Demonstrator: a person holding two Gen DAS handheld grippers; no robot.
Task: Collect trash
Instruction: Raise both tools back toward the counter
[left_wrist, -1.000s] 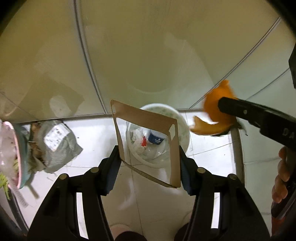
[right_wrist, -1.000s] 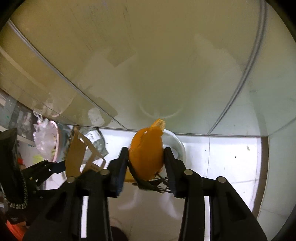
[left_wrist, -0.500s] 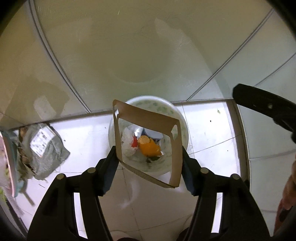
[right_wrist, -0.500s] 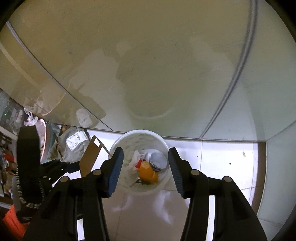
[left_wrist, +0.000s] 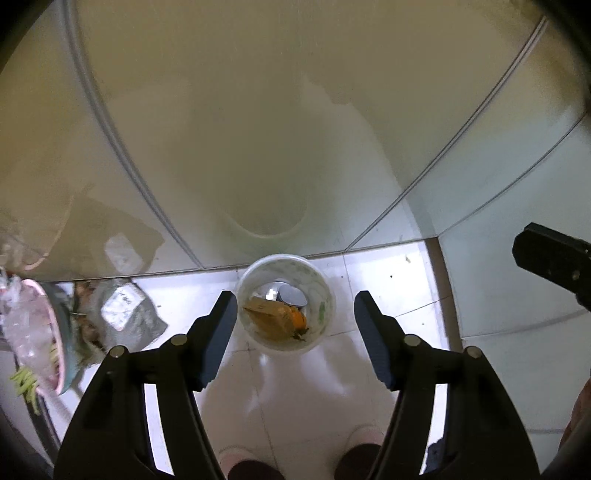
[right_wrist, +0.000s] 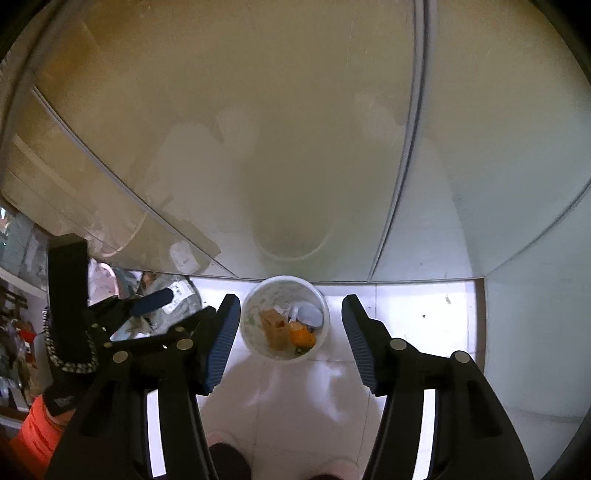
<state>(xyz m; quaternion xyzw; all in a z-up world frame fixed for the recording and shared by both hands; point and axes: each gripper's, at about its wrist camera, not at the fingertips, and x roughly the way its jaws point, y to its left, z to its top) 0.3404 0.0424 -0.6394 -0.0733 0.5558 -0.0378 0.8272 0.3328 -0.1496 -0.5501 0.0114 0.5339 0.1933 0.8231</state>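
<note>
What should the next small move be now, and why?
Probably swing the left claw toward the grey bag on the floor left of the bin. Both claws, whose jaws have just been opening, are empty; the cardboard and orange peel lie inside the bin.

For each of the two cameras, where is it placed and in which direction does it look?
Left wrist: on the left gripper, looking steeply down at the white bin on the tiled floor; open, empty jaws, shoe tips and part of the right gripper show.
Right wrist: on the right gripper, looking steeply down at the same bin; open jaws, shoes, left gripper and an orange sleeve show.
Shared: the bin holding cardboard and orange peel, plus the grey package.
</note>
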